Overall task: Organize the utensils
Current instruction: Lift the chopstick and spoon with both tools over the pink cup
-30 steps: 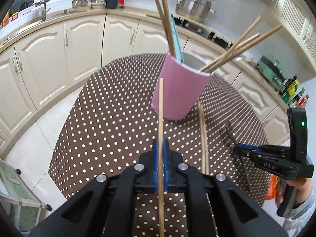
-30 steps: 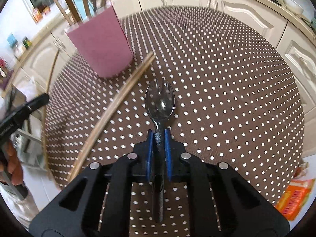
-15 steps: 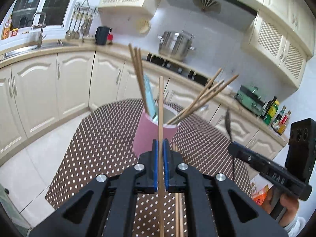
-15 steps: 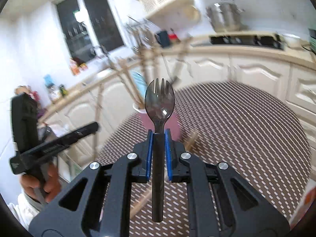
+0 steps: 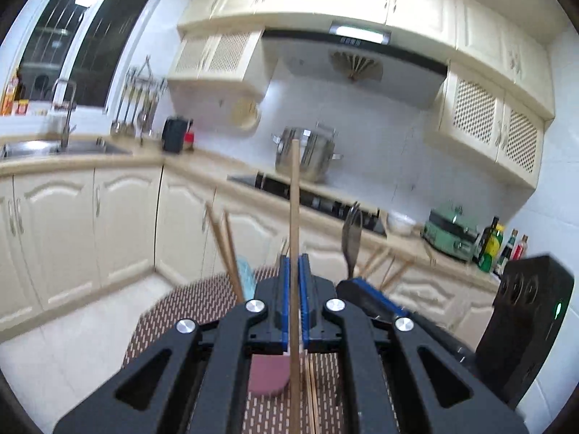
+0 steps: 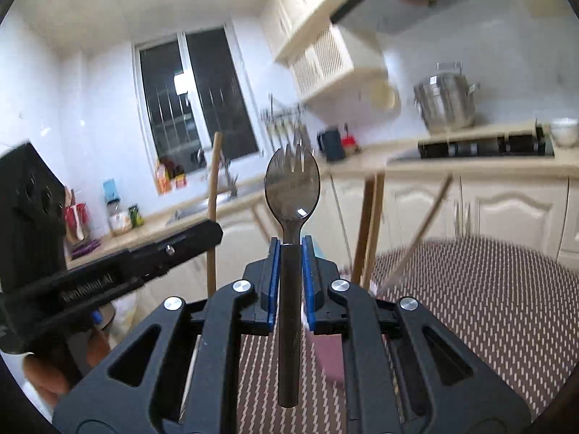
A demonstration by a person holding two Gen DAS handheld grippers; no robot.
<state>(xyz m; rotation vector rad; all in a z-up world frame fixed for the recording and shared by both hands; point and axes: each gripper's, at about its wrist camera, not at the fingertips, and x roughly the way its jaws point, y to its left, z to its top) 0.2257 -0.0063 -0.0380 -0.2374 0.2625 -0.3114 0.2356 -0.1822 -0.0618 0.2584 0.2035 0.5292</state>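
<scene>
My left gripper (image 5: 294,271) is shut on a wooden chopstick (image 5: 294,195) that stands upright. The pink utensil cup (image 5: 267,376) sits low behind its fingers, on the brown dotted table (image 5: 202,303), with several chopsticks (image 5: 228,249) leaning out of it. My right gripper (image 6: 289,249) is shut on a dark spork (image 6: 291,188), head up, raised above the table. The cup (image 6: 331,361) shows partly behind its fingers. Each gripper appears in the other's view: the right gripper (image 5: 365,291) and the left gripper (image 6: 202,235).
Another chopstick (image 5: 312,394) lies on the table beside the cup. Cream cabinets (image 5: 72,224), a sink (image 5: 65,148), a hob (image 6: 485,144) and a steel pot (image 5: 307,152) line the counter behind. Bottles (image 5: 503,246) stand at far right.
Both grippers have risen and tilted up with their utensils. The views now show the kitchen walls more than the table. The cup has dropped low in both views.
</scene>
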